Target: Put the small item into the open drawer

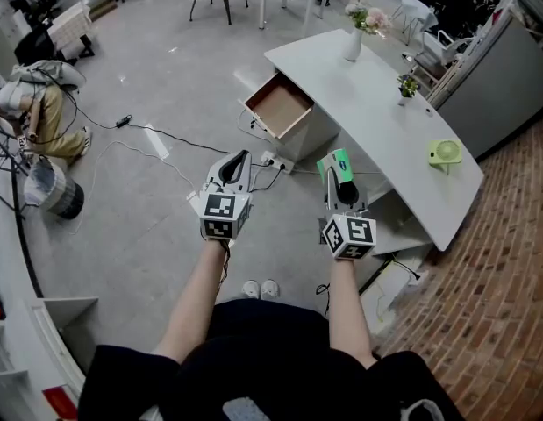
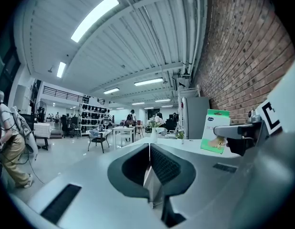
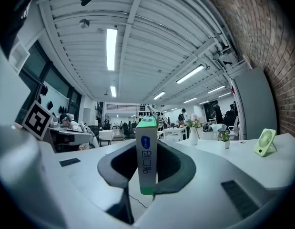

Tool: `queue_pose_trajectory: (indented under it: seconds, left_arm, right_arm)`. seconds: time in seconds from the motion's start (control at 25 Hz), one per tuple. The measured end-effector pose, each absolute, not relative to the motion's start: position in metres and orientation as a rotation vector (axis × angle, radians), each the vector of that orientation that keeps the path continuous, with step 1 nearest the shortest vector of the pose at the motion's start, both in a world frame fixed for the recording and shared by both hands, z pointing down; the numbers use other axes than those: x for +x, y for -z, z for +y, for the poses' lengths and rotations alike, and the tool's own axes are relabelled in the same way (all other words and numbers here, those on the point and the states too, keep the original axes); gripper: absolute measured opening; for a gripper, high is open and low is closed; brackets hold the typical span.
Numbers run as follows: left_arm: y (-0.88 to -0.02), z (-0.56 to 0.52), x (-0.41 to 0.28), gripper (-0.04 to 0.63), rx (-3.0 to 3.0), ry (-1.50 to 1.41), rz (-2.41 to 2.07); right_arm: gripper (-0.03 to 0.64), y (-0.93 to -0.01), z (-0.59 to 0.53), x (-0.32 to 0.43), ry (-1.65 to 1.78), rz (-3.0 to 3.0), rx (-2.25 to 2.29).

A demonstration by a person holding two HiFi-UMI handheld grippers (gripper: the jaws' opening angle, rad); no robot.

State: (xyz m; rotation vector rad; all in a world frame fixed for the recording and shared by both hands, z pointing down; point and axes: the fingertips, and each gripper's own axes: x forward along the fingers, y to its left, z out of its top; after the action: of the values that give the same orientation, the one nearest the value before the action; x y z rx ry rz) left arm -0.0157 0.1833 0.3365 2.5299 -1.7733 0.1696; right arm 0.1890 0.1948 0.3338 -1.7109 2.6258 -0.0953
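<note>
My right gripper [image 1: 338,172] is shut on a small green and white box [image 1: 339,164], held upright between its jaws [image 3: 146,152]. The box [image 2: 214,130] also shows at the right of the left gripper view, sticking out of the right gripper. My left gripper [image 1: 239,162] is shut with nothing between its jaws; its pads meet in the left gripper view [image 2: 150,168]. Both grippers hang above the floor, short of the open drawer [image 1: 280,105], which stands pulled out of the white desk [image 1: 385,130] and looks empty, with a brown bottom.
On the desk stand a white vase with flowers [image 1: 355,35], a small potted plant [image 1: 406,87] and a green fan [image 1: 444,154]. Cables and a power strip [image 1: 275,160] lie on the floor before the drawer. A person [image 1: 34,112] crouches at far left. A brick floor strip [image 1: 499,279] runs at right.
</note>
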Motion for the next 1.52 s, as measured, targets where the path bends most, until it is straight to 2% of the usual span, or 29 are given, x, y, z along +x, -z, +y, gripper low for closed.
queue_pose_trajectory:
  seconds: [1.08,1.52]
  left_arm:
    - [-0.359,0.194,-0.062,0.026,2.550,-0.183,-1.676]
    - [-0.358,0.170,-0.067,0.026,2.549,-0.159,-1.672]
  right_arm:
    - [0.081,-0.343,0.218,0.160,0.146,2.510,-1.802]
    - [0.081,-0.337,0.184,0.152,0.091,2.518,-1.774]
